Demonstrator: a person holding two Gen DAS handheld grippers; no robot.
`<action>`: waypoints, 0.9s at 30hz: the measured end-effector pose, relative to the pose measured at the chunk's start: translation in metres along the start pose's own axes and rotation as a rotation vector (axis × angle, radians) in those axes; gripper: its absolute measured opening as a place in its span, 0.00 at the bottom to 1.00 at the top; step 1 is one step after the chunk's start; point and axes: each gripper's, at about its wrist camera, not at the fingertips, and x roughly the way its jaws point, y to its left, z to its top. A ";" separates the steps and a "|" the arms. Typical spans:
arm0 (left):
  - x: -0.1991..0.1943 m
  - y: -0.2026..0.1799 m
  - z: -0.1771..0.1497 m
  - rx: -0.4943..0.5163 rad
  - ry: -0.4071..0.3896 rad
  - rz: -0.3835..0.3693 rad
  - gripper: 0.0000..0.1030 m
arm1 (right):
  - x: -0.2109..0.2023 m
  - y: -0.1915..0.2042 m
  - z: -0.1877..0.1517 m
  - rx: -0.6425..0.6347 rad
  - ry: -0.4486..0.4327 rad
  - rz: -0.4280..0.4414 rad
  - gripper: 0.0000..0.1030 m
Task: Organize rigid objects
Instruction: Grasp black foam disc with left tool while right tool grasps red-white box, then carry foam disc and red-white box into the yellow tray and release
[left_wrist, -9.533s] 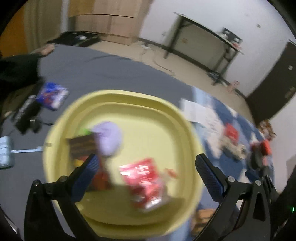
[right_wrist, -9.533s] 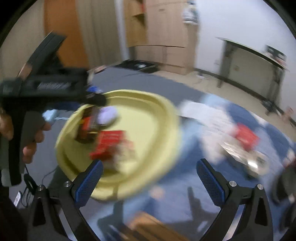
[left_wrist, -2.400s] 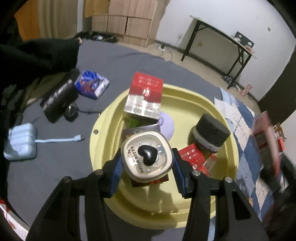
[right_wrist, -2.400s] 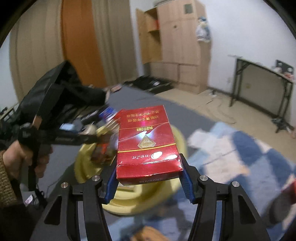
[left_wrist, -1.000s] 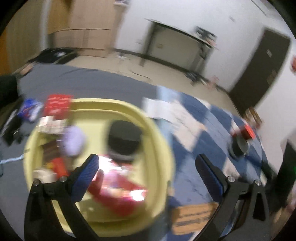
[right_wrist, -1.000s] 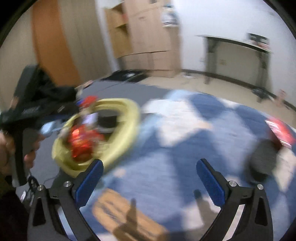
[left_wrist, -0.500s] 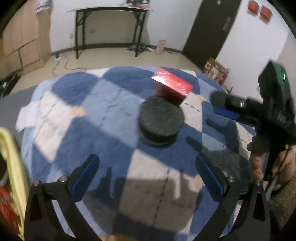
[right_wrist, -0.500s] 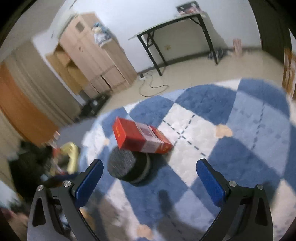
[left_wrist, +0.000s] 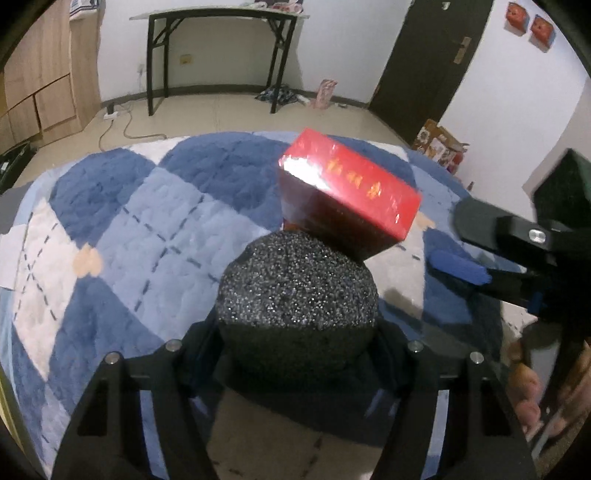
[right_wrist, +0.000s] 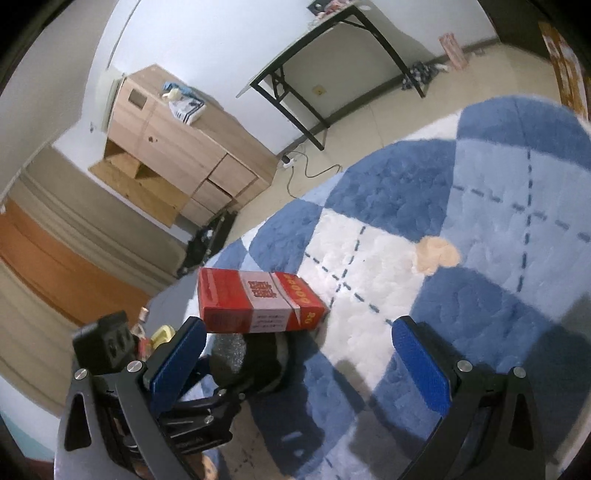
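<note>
A black speckled foam cylinder (left_wrist: 297, 295) sits between the fingers of my left gripper (left_wrist: 295, 328), which is shut on it. A red box (left_wrist: 347, 192) leans tilted on the cylinder's far side. In the right wrist view the red box (right_wrist: 258, 301) rests over the black cylinder (right_wrist: 251, 362), with the left gripper (right_wrist: 207, 398) closed around the cylinder. My right gripper (right_wrist: 295, 358) is open and empty, just right of the box; it also shows in the left wrist view (left_wrist: 480, 258).
Everything lies on a blue and white checked rug (left_wrist: 147, 221). A black-legged table (left_wrist: 218, 22) and a dark door (left_wrist: 424, 51) stand at the back. A wooden cabinet (right_wrist: 177, 147) stands far left. A bit of the yellow tray (right_wrist: 162, 334) shows behind the left gripper.
My left gripper moved forward to the black cylinder and shut on it. The red box now leans on the cylinder. My right gripper came closer to the box and stays open.
</note>
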 end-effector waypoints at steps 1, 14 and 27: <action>-0.005 0.006 -0.003 0.000 -0.002 0.011 0.67 | 0.004 0.000 -0.001 -0.002 0.008 -0.001 1.00; -0.075 0.090 -0.029 -0.051 -0.033 0.119 0.67 | 0.059 0.064 -0.027 -0.332 0.039 -0.133 1.00; -0.165 0.140 -0.032 -0.092 -0.125 0.178 0.67 | 0.129 0.112 -0.059 -0.643 0.100 -0.345 0.99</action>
